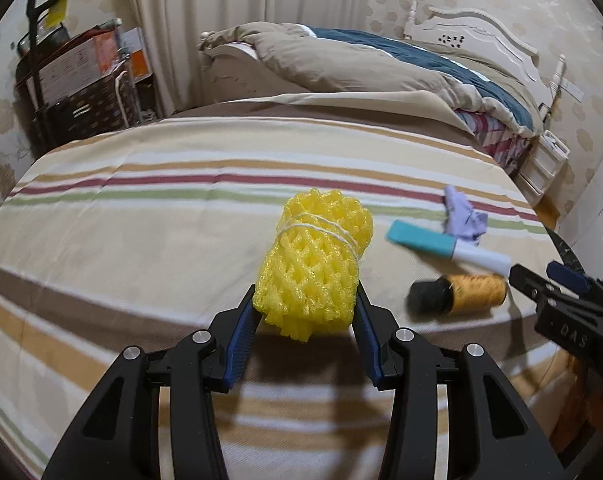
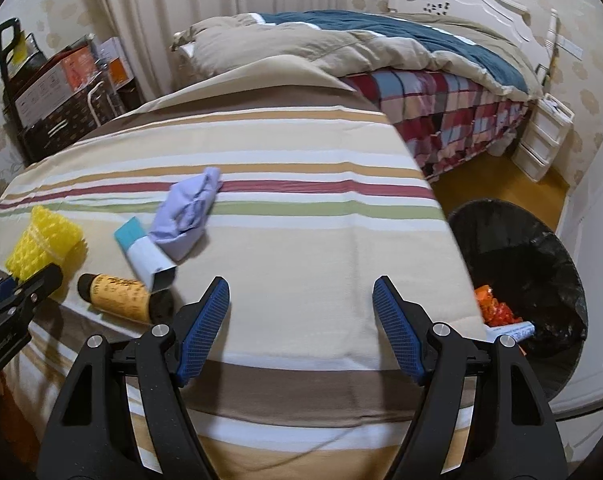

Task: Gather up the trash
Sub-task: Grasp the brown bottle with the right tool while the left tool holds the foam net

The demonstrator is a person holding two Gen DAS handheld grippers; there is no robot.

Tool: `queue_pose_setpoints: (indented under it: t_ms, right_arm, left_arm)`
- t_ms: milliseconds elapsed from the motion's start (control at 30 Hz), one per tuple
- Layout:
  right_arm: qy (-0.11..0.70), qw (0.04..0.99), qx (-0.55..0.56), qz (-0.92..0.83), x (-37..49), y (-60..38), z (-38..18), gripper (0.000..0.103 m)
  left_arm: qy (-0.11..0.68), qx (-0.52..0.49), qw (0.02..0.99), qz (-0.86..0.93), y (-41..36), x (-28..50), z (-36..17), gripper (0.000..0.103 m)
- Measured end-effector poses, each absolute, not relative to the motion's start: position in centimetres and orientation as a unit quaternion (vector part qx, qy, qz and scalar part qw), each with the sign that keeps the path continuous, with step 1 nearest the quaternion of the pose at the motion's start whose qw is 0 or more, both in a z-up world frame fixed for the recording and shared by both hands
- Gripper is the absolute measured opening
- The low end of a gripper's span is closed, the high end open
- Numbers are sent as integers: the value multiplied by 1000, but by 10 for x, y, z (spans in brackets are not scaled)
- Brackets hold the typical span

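I have the left gripper [image 1: 306, 312] clamped on the yellow foam net roll [image 1: 315, 266], lifted just above the striped surface [image 2: 301, 208]. It is soft and could squirm out on the carry to the black bin [image 2: 541, 280] off the right edge. My right gripper [image 2: 301, 300] hangs empty, fingers apart. Trash left lying: one teal box [image 2: 141, 250], one purple wad [image 2: 189, 212], one orange tube [image 2: 117, 292].

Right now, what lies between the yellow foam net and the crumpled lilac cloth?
In the right wrist view, only the teal-and-white box lies between the yellow foam net and the lilac cloth, its far end touching the cloth.
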State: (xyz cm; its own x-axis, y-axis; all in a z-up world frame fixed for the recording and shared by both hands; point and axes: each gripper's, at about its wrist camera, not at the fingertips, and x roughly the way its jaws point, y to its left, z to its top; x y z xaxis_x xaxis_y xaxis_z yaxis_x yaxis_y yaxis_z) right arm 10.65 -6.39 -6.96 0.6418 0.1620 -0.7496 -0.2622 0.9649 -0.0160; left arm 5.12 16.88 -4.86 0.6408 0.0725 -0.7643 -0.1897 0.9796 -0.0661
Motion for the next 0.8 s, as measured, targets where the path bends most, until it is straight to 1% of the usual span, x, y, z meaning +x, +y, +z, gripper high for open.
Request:
queue_pose_setpoints:
  t_ms: [367,800]
  right_arm:
    - [410,893,-94,158,85,-31,-74,73]
    - [405,885,-106,203,54,-4,-76,73]
  left_arm:
    - [415,-74,901,98,191,23,-49,46]
    - [411,-89,898,129,212,5,-51,46]
